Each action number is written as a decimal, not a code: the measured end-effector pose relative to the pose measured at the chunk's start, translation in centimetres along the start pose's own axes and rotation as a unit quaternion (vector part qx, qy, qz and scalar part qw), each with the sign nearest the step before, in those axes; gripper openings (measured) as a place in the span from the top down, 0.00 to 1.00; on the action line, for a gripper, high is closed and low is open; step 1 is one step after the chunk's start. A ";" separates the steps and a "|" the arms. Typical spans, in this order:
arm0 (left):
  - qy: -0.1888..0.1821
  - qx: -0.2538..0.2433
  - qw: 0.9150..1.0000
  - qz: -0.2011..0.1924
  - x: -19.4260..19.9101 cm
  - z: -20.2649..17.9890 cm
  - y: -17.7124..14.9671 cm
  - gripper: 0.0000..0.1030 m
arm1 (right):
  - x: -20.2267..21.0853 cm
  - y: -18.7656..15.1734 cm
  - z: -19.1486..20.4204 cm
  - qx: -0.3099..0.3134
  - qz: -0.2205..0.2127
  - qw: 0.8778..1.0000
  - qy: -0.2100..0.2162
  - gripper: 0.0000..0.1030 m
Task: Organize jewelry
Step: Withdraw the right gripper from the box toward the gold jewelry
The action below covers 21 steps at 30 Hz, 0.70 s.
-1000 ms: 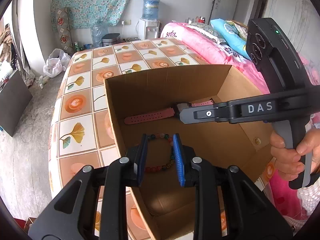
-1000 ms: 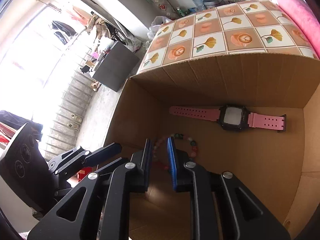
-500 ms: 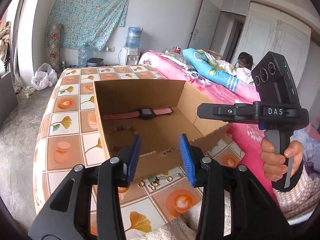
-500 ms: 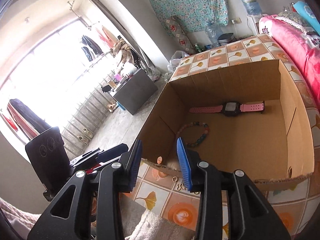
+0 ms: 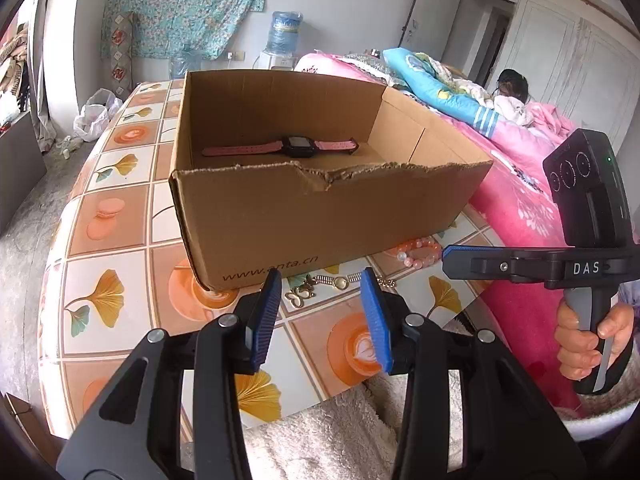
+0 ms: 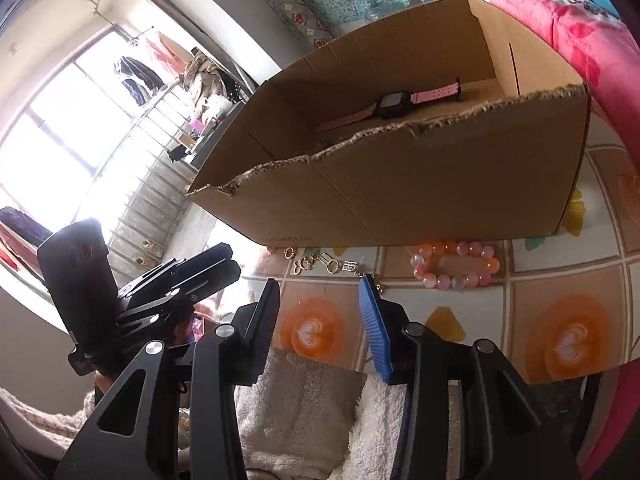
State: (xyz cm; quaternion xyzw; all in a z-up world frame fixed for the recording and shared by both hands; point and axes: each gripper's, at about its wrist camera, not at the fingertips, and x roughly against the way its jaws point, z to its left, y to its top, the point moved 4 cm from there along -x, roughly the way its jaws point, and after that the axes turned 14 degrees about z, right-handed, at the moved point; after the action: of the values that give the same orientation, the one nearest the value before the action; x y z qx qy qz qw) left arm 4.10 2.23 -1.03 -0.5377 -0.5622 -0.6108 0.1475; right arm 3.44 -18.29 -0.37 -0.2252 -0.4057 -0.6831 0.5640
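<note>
1. An open brown cardboard box (image 5: 320, 216) stands on a table (image 5: 108, 216) covered in an orange-and-white patterned cloth. Inside, near the far wall, lies a pink-strapped wristwatch with a black square face (image 5: 298, 147), so that piece looks already sorted.
2. The box floor close to the near wall is hidden behind the torn front edge, so I cannot tell what else lies in there.
3. Two pieces are left on the table just in front of the box: a bracelet of round peach and pale pink beads (image 6: 456, 264) and a gold-toned chain bracelet with small charms (image 5: 336, 282).
4. The left gripper (image 5: 320, 316) hovers above the chain, blue pads set moderately apart with nothing between them.
5. The right gripper (image 6: 320, 320) is empty too, its jaws opening; the chain lies just beyond its tips, the bead bracelet off to the right.
6. By my judgement, the job is partly done, with two pickups remaining.
</note>
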 end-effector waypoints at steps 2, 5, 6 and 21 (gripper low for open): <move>0.011 -0.004 1.000 0.004 -0.6 0.0 -0.3 0.62 | -0.8 -0.6 -0.5 -0.003 0.013 1.000 -0.004 0.60; 0.023 -0.004 1.000 0.007 -1.1 0.1 -0.6 0.62 | -2.1 -1.1 -0.7 -0.005 0.033 0.999 0.009 0.60; 0.024 -0.004 1.000 0.008 -1.3 0.1 -0.7 0.62 | -2.5 -1.3 -0.6 -0.004 0.038 0.999 0.012 0.60; 0.062 -0.006 0.998 -0.019 -2.0 0.7 0.7 0.62 | -0.2 1.5 -2.1 0.013 -0.049 0.998 -0.031 0.60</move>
State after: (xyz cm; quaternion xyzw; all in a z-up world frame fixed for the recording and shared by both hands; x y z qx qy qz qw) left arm 5.78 1.76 -2.45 -0.4887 -0.5584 -0.6492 0.1669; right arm 5.19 -19.88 -1.26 -0.2186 -0.4426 -0.6969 0.5202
